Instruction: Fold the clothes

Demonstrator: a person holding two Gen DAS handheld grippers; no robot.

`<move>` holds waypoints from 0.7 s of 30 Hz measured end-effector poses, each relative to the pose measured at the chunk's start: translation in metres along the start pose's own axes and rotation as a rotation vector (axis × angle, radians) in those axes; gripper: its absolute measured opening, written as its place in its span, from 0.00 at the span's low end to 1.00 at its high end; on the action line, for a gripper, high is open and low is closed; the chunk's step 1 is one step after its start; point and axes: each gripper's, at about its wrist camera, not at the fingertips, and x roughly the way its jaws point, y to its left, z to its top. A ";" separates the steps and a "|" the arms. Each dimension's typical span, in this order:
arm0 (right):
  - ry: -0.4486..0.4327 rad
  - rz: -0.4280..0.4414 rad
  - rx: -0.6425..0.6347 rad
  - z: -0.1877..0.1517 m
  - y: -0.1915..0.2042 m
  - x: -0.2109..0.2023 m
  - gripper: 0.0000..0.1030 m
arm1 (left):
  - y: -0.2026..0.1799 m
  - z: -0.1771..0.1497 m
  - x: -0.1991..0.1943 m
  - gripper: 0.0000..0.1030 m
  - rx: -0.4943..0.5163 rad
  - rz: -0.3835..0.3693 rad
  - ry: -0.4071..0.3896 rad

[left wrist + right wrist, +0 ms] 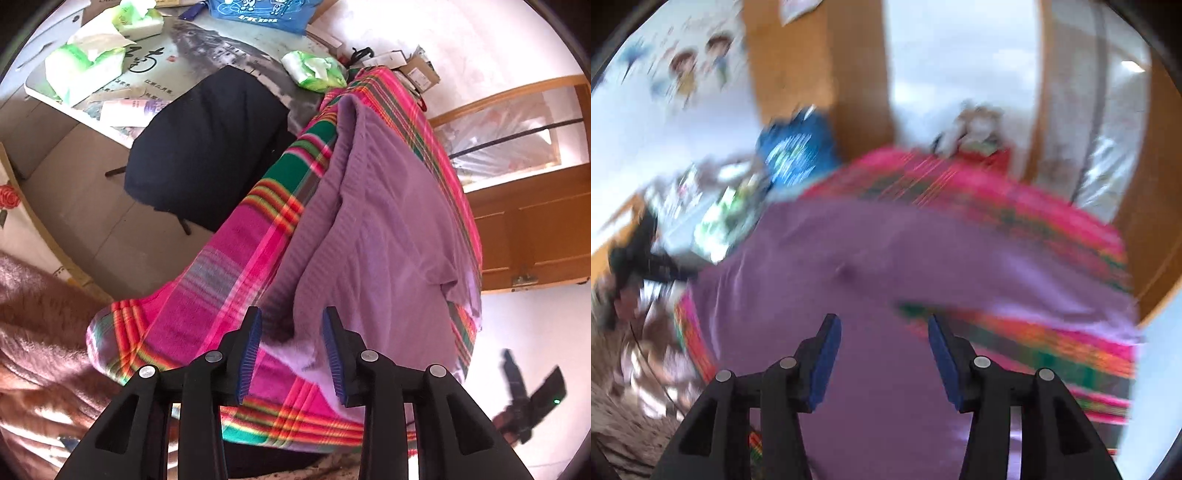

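The purple garment lies lengthwise along the striped blanket, reaching its near edge. The left gripper and the right gripper both hover over it, fingers apart, gripping nothing. A black chair stands beside the blanket's left edge.

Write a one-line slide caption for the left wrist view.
Open left gripper above a purple garment spread on a pink plaid cloth, a dark chair beyond.

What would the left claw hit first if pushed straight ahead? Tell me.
Most likely the purple garment: its near edge lies just beyond the open left claw, spread over the striped pink blanket. Depth is hard to judge.
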 end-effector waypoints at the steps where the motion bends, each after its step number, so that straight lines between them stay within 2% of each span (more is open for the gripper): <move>1: 0.036 0.049 -0.013 -0.005 0.014 0.020 0.49 | 0.001 -0.001 -0.001 0.39 -0.007 -0.001 -0.002; 2: 0.052 0.096 -0.015 -0.006 0.025 0.034 0.49 | 0.001 -0.001 -0.001 0.44 -0.018 0.000 0.008; 4: 0.075 0.171 -0.021 -0.006 0.042 0.053 0.49 | 0.002 -0.001 0.003 0.44 -0.038 -0.002 0.032; 10: 0.117 0.264 -0.114 -0.004 0.103 0.089 0.49 | 0.002 0.001 0.018 0.43 -0.077 0.026 0.090; 13: 0.140 0.291 -0.149 -0.012 0.124 0.101 0.49 | 0.008 0.001 0.013 0.41 -0.105 0.002 0.060; 16: 0.165 0.315 -0.157 -0.021 0.135 0.110 0.49 | 0.014 0.000 0.008 0.21 -0.111 -0.006 0.029; 17: 0.176 0.325 -0.152 -0.024 0.136 0.113 0.49 | 0.016 -0.001 0.007 0.17 -0.117 -0.009 0.029; 21: 0.210 0.348 -0.131 -0.031 0.141 0.121 0.49 | 0.024 -0.005 0.004 0.11 -0.142 -0.047 0.019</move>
